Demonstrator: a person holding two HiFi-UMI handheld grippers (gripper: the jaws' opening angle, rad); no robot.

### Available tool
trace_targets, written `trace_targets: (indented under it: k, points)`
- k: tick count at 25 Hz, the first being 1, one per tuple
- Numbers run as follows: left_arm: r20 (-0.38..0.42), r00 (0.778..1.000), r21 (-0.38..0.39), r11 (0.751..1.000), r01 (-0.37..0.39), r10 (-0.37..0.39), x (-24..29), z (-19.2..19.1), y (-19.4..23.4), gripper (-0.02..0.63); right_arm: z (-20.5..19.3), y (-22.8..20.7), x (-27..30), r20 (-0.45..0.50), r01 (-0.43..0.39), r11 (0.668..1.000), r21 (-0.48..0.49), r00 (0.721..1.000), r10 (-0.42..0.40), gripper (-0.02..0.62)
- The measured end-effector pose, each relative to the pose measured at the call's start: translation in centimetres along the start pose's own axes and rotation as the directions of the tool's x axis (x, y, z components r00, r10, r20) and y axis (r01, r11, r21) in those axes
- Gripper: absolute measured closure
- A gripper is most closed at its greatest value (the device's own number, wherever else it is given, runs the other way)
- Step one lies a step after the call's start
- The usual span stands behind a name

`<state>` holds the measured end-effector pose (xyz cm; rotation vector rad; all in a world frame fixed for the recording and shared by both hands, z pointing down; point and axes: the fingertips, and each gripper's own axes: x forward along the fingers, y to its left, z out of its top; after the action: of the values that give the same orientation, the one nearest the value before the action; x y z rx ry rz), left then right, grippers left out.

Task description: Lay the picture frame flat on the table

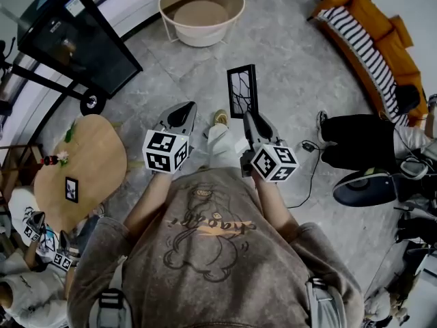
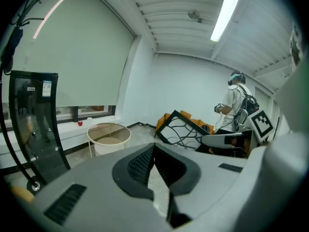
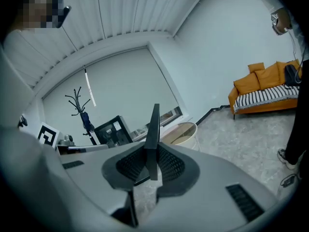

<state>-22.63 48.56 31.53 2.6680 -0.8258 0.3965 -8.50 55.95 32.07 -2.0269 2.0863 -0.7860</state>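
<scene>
The picture frame (image 1: 242, 91) is black-edged with a branch drawing on white. It stands upright in the air above the grey floor, and my right gripper (image 1: 251, 121) is shut on its lower edge. The right gripper view shows the frame (image 3: 154, 129) edge-on between the pads of that gripper (image 3: 151, 154). My left gripper (image 1: 183, 113) hovers just left of the frame with its jaws shut and nothing between them. From the left gripper (image 2: 154, 150) view, the frame (image 2: 179, 129) hangs tilted to the right. A wooden table (image 1: 95, 149) lies at the left.
The wooden table carries a small framed picture (image 1: 71, 188) and a flower (image 1: 60, 158). A round white side table (image 1: 201, 9) stands ahead, a black cabinet (image 1: 75, 36) at far left, an orange sofa (image 1: 382, 39) at right. A seated person (image 1: 362, 141) is close on the right.
</scene>
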Motion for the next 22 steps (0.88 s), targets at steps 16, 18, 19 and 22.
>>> trace_targets:
  k: [16,18,19,22]
  points:
    - [-0.033,0.999,-0.038,0.999,0.001,-0.002,8.4,2.1,5.4,0.589,2.4,-3.5,9.2,-0.053,-0.009,1.0,-0.006,0.999,0.009,0.512]
    - [-0.037,0.999,-0.042,0.999,-0.002,0.001,9.2,2.8,5.9,0.589,3.2,-3.8,10.0,-0.06,-0.013,1.0,-0.008,0.998,0.012,0.512]
    - [-0.04,0.999,-0.046,0.999,-0.004,0.002,9.6,3.3,5.9,0.589,3.6,-4.0,10.3,-0.065,-0.016,1.0,-0.008,0.998,0.016,0.512]
    - [-0.045,0.999,-0.048,0.999,-0.007,0.004,10.9,4.6,5.8,0.589,4.9,-4.5,11.3,-0.08,-0.03,1.0,-0.009,0.996,0.029,0.512]
